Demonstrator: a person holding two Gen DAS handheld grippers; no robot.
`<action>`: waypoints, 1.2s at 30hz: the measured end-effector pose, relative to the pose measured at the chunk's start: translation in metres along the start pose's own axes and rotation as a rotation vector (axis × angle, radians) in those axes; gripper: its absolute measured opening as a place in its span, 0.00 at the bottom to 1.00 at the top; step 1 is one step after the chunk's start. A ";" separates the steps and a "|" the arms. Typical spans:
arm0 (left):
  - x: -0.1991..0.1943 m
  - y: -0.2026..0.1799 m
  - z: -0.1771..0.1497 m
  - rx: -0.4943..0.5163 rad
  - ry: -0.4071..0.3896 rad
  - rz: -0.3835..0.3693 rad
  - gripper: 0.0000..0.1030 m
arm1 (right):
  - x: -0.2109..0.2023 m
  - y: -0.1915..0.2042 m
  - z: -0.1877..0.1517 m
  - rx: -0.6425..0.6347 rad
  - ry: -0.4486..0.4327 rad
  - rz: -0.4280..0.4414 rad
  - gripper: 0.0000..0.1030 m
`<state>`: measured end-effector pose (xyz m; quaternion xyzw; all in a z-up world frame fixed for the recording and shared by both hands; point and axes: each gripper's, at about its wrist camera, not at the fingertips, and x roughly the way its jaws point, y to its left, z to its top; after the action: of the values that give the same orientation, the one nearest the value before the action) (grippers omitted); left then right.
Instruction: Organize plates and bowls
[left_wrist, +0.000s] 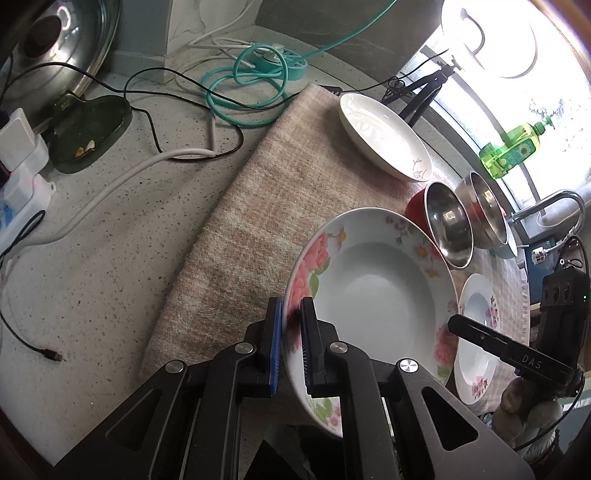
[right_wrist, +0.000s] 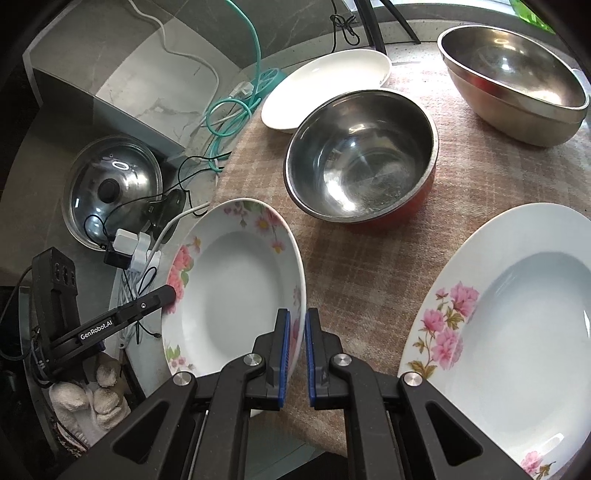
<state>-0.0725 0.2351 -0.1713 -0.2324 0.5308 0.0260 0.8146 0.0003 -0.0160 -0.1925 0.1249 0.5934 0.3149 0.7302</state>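
You are holding one flowered plate (left_wrist: 373, 295) by opposite rim edges above the cloth (left_wrist: 251, 206), left hand-held gripper (left_wrist: 291, 332) and right hand-held gripper (right_wrist: 296, 354) both clamping it, beside two steel bowls (right_wrist: 360, 155).

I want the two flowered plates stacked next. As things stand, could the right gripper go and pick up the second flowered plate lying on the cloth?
Probably not yet: the right gripper is shut on the rim of the lifted plate. The second flowered plate lies close beside it with nothing between.
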 end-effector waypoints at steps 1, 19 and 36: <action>-0.001 -0.002 -0.001 -0.002 -0.002 -0.001 0.08 | -0.002 -0.001 0.000 -0.001 -0.003 0.002 0.07; -0.007 -0.056 -0.007 0.043 -0.028 -0.021 0.08 | -0.050 -0.033 -0.008 0.018 -0.049 0.013 0.07; 0.015 -0.121 -0.016 0.122 0.008 -0.065 0.08 | -0.100 -0.087 -0.020 0.083 -0.100 -0.022 0.07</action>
<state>-0.0448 0.1178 -0.1469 -0.1993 0.5269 -0.0337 0.8256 -0.0015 -0.1477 -0.1679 0.1640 0.5702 0.2754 0.7564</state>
